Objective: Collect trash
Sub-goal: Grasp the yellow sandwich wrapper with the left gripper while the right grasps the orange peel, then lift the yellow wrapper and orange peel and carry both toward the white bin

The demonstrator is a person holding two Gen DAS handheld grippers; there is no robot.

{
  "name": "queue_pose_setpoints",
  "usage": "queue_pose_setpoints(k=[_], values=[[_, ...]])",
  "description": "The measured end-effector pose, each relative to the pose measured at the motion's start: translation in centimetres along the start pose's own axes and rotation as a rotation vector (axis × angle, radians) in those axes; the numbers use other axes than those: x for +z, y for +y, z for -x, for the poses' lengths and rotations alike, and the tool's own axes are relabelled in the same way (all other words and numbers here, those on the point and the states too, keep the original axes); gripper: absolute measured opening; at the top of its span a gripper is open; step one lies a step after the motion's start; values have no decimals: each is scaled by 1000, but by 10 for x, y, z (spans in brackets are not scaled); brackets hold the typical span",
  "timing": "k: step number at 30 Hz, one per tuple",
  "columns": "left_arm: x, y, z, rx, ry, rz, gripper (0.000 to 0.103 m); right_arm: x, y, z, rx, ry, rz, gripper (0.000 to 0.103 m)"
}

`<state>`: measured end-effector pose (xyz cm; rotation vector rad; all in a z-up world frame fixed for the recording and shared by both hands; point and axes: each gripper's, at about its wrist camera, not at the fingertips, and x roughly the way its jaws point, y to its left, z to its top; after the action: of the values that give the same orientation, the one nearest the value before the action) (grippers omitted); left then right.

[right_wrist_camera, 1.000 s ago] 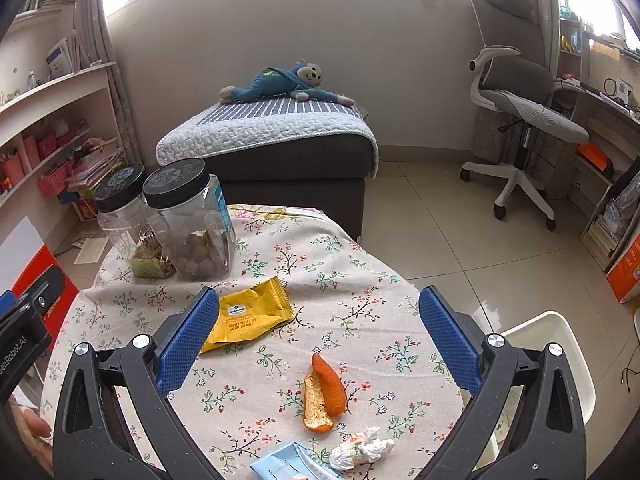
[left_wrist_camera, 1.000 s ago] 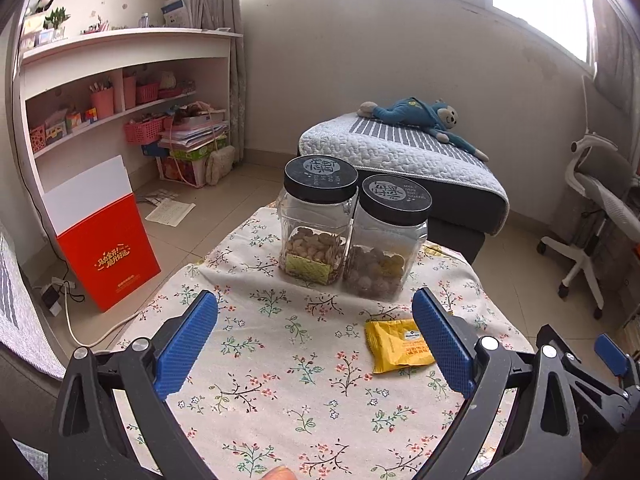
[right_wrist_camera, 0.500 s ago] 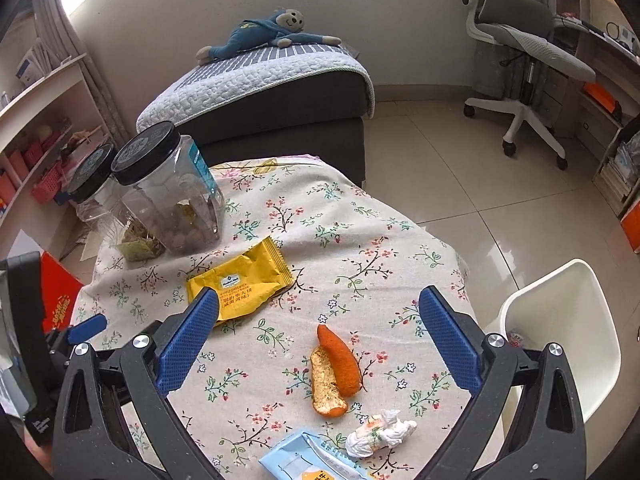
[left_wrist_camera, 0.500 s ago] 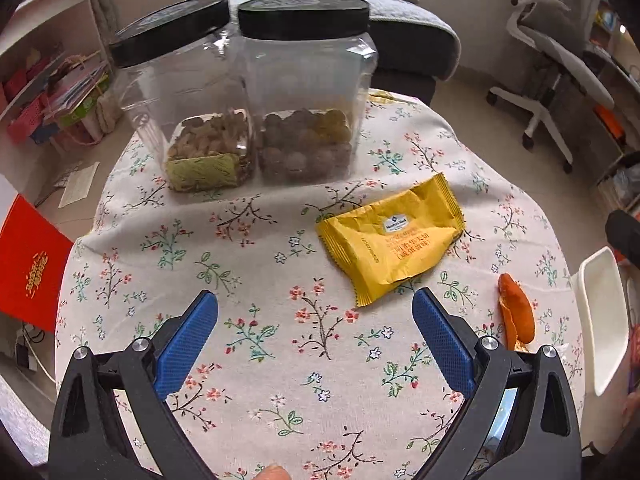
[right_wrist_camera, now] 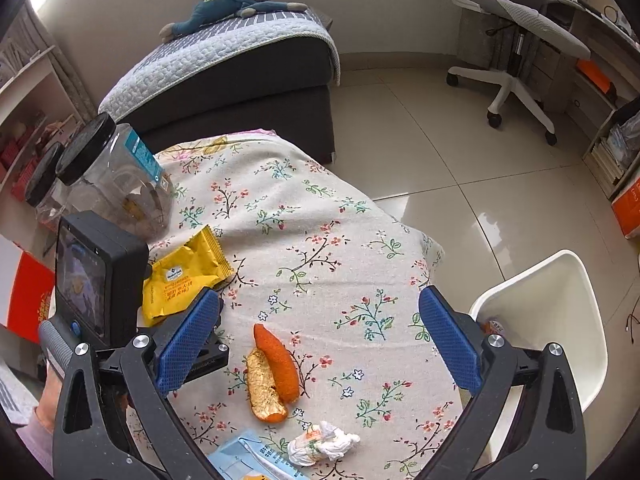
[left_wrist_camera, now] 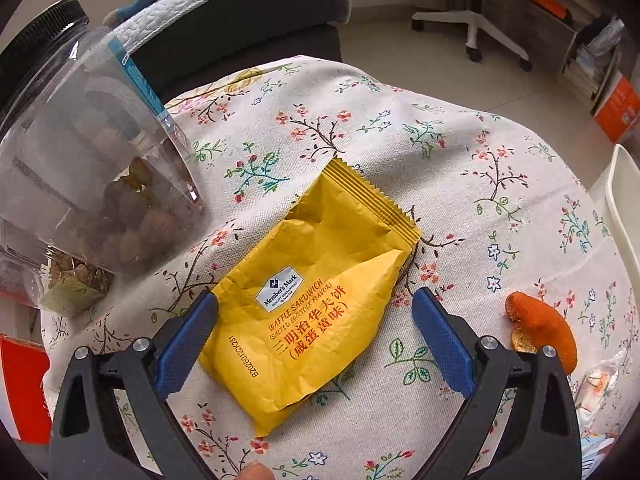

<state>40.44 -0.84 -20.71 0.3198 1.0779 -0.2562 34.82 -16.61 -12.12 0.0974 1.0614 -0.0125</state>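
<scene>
The floral-clothed counter (right_wrist_camera: 320, 240) carried everything. Two clear snack jars (right_wrist_camera: 116, 184) stood at its far left corner, close beside the yellow waffle-sandwich wrapper (left_wrist_camera: 320, 292), crowding that side. The left gripper (left_wrist_camera: 314, 320) hovered with fingers wide, straddling the wrapper's near half. It looked light, crinkly and slippery; pinching across the puffed middle seemed best. The right gripper (right_wrist_camera: 318, 340) waited open over orange peel (right_wrist_camera: 272, 372) and a crumpled tissue (right_wrist_camera: 320, 442).

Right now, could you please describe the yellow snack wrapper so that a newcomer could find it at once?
Start at the table under the floral tablecloth and find the two black-lidded clear jars at its far left edge. Just in front of them lies the yellow Member's Mark waffle sandwich wrapper, flat between the open fingers of the left gripper. It is the only yellow, printed packet; the orange peel and crumpled tissue lie nearer.
</scene>
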Motion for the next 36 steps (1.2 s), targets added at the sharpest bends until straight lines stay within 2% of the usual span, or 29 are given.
queue_pose_setpoints(k=[2,3,4,5,6,8,12,13,14,16,18,23,31,36], values=[[-1,12,2,-17,-10,51,74,-5,5,-15,19,67,34,96],[-2,17,3,-15,-11,71,68,-9,8,-21,28,97,46,96],[-5,21,5,-8,-16,87,57,-12,11,-28,33,126,61,96],[-8,25,7,3,-18,102,40,-15,15,-34,38,151,79,96],[-13,29,9,12,-16,119,31,-19,19,-39,35,172,98,96],[-25,38,17,43,-18,152,19,-27,28,-50,27,210,138,96],[-51,56,35,89,-5,226,15,-39,41,-68,15,267,199,93],[-56,62,42,93,-5,249,7,-42,44,-71,22,285,208,88],[-60,68,49,92,-4,276,7,-45,47,-72,11,281,225,72],[-66,78,67,96,-15,322,7,-46,54,-66,34,260,259,54],[-73,83,88,98,-47,367,6,-47,56,-60,60,259,263,24],[-87,89,134,92,-122,480,2,-48,61,-30,116,185,246,17],[-92,76,191,104,-265,550,2,-40,78,58,192,-80,268,16],[-105,71,214,96,-355,595,2,-39,77,93,227,-208,270,16]])
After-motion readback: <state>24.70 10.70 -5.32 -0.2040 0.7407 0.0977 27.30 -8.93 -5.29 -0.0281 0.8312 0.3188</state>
